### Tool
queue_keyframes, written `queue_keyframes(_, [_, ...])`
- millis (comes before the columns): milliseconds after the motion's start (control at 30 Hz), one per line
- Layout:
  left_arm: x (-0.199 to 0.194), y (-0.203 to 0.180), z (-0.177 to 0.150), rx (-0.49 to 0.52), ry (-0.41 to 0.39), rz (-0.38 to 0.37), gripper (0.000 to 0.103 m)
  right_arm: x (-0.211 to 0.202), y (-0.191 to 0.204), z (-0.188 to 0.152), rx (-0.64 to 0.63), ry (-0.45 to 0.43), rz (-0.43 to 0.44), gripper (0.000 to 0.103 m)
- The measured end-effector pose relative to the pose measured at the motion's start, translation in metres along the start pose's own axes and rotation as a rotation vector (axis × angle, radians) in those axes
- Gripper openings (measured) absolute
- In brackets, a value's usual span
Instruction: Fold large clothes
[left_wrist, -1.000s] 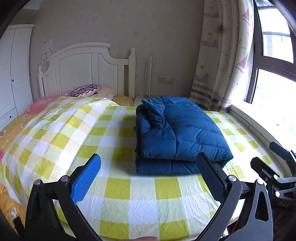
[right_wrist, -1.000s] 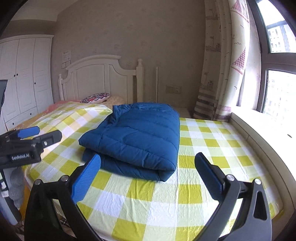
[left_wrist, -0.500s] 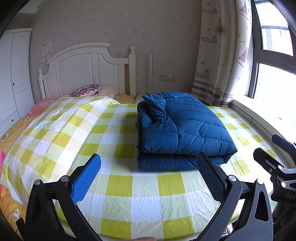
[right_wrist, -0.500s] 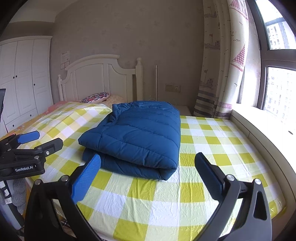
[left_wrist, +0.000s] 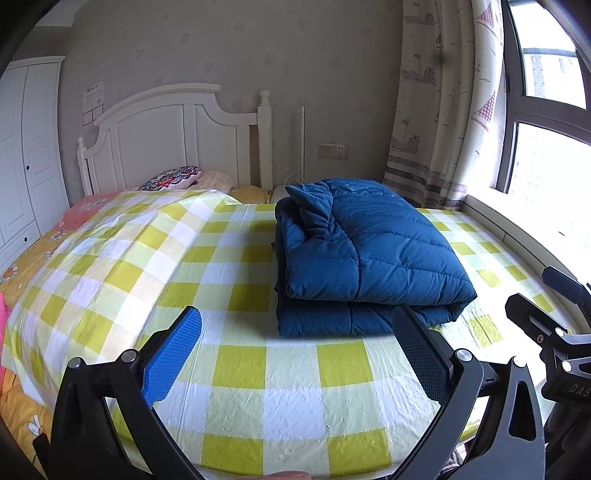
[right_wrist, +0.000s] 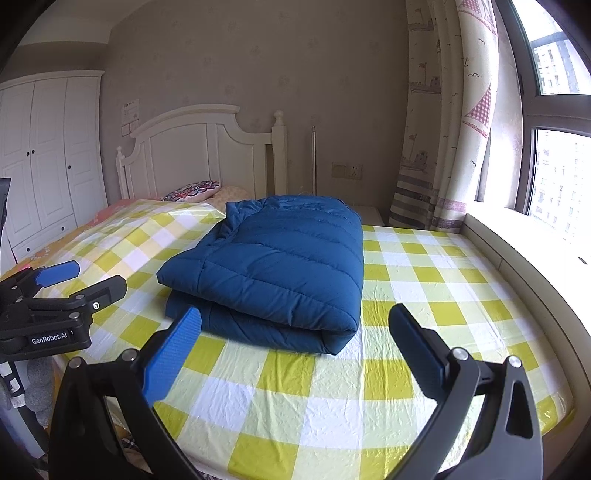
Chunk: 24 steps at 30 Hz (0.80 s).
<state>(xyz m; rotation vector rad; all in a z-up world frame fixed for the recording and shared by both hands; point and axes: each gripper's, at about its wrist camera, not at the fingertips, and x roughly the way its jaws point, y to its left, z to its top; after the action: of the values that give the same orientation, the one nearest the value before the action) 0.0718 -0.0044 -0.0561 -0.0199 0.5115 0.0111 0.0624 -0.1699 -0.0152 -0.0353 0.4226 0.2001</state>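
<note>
The blue padded coat (left_wrist: 369, 254) is seen lying folded into a thick rectangular bundle on the bed (left_wrist: 288, 380), on the yellow-and-white checked cover, towards the window side and well short of the headboard (left_wrist: 173, 144). At least two layers can be made out at the near edge, the upper one doubled over the lower, and a bunched part (perhaps the collar or hood) is tucked at the far left corner of the bundle.

Nothing is held by either tool. The left gripper (left_wrist: 295, 354) is kept back from the bed's near edge with its jaws wide apart, and the right gripper (right_wrist: 295, 350) is held likewise, jaws spread and empty; the coat is touched by neither. Each gripper is caught at the edge of the other's view, so they are judged to be side by side in front of the bed.

From how the garment lies, the folding is judged to be done or very nearly so: no sleeve or hem is seen trailing loose on the cover. What may be left is small (a squaring of the slightly uneven edges, or a pressing-down of the puffy top layer). No further unfolded garment is visible on the bed.
</note>
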Motion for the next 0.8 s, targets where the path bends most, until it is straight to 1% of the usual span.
queue_keyframes(800, [0.0039, 0.0051, -0.0041, -0.001, 0.006, 0.012, 0.099, 0.0059, -0.0014, -0.0047, 0.006, 0.023, 0.010, 0.101])
